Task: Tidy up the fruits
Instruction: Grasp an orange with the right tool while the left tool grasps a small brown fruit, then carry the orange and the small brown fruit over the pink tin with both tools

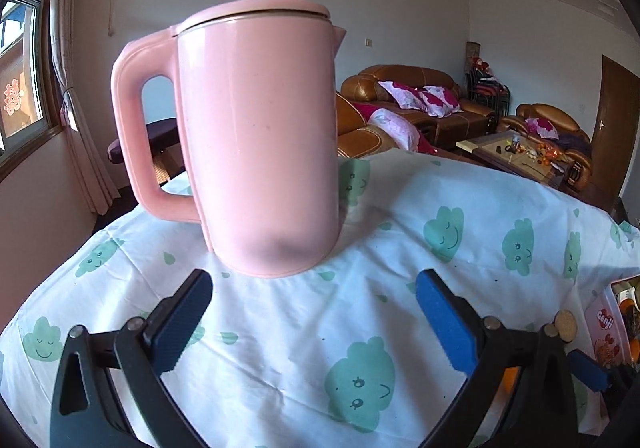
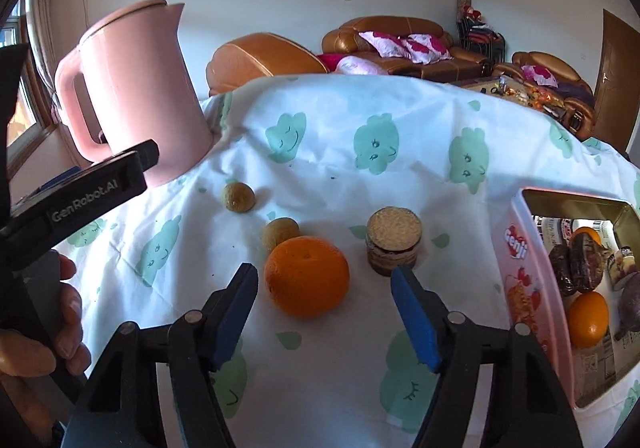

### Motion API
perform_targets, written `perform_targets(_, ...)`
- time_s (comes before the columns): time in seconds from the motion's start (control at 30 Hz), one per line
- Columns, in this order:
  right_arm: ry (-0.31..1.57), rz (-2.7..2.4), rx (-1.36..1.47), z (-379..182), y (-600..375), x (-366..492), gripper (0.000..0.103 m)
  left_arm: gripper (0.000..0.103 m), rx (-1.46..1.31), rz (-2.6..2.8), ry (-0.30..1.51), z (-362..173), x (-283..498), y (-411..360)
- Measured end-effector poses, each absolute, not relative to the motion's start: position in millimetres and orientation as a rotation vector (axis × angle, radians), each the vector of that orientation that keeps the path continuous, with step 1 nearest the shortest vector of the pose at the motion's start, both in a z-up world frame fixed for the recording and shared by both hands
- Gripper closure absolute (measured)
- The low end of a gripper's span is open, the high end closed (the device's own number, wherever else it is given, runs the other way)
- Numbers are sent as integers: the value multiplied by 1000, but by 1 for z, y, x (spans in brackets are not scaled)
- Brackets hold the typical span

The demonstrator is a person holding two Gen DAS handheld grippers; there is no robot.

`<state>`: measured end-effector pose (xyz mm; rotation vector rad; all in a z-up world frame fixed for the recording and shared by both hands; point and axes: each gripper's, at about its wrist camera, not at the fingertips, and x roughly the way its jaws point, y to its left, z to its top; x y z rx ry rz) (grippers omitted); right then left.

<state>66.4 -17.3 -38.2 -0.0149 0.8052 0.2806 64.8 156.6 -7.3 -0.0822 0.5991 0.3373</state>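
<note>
A: Looking along your right gripper (image 2: 324,296), you have both blue pads spread wide with nothing between them. The orange (image 2: 307,275) lies on the tablecloth (image 2: 340,120) just ahead of the fingertips, slightly toward the left finger, at about 12 o'clock from the wrist.

B: And what sits around it?

A: Touching the orange at its 11 o'clock is a small tan round fruit (image 2: 279,233); a second one (image 2: 238,197) lies farther out at 11 o'clock, apart from the first. At the orange's 2 o'clock stands a stack of sandwich biscuits (image 2: 393,241), close to your right finger's tip. At 3 o'clock the open tin (image 2: 520,248) holds two more oranges (image 2: 588,318) among dark brown pieces and wrapped items.

B: What about my left side?

A: Your left gripper (image 1: 314,310) is also wide apart and holds nothing, its pads over the tablecloth. The pink kettle (image 1: 256,136) stands upright at its 12 o'clock, just beyond the fingertips, handle toward 9 o'clock. In the right wrist view that gripper's black body enters from 9 o'clock, with your hand (image 2: 60,312) wrapped around its grip below.
</note>
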Motion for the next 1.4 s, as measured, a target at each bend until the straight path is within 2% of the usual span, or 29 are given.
perform_targets(0.17, 858, 312, -24, -46, -8, 75, 34, 0, -114, 347, 594, -7, 66, 167)
perform_targets(0.23, 871, 321, -30, -48, -7, 75, 53, 0, -110, 322, 595, -8, 67, 165)
perform_targets(0.43, 858, 362, 26, -44, -21, 66, 54, 0, -44, 220, 582, -7, 66, 147)
perform_targets(0.77, 612, 242, -17, -8, -79, 14, 54, 2, 38, -115, 583, -5, 58, 94)
perform_targets(0.8, 602, 225, -14, -7, -85, 13, 54, 4, 34, -160, 596, -6, 58, 89)
perform_targets(0.87, 592, 209, 8, -3, -96, 13, 54, 16, 36, -237, 621, -9, 60, 77)
perform_targets(0.9, 587, 204, 20, -2, -101, 14, 54, 19, 48, -255, 634, -12, 60, 70)
perform_targets(1.07, 574, 203, 44, 4, -112, 15, 54, 52, 137, -255, 750, -30, 79, 41)
perform_targets(1.13, 574, 207, 48, 5, -113, 15, 54, 60, 151, -260, 803, -39, 86, 36)
perform_targets(1.2, 578, 210, 55, 4, -113, 16, 54, 60, 149, -276, 826, -43, 90, 31)
perform_targets(1.23, 582, 212, 58, 3, -114, 16, 54, 64, 163, -263, 846, -46, 93, 29)
perform_targets(1.27, 584, 213, 61, 2, -113, 16, 54, 74, 172, -255, 871, -50, 95, 28)
perform_targets(1.4, 595, 219, 67, 1, -113, 18, 54, 73, 112, -269, 886, -52, 98, 36)
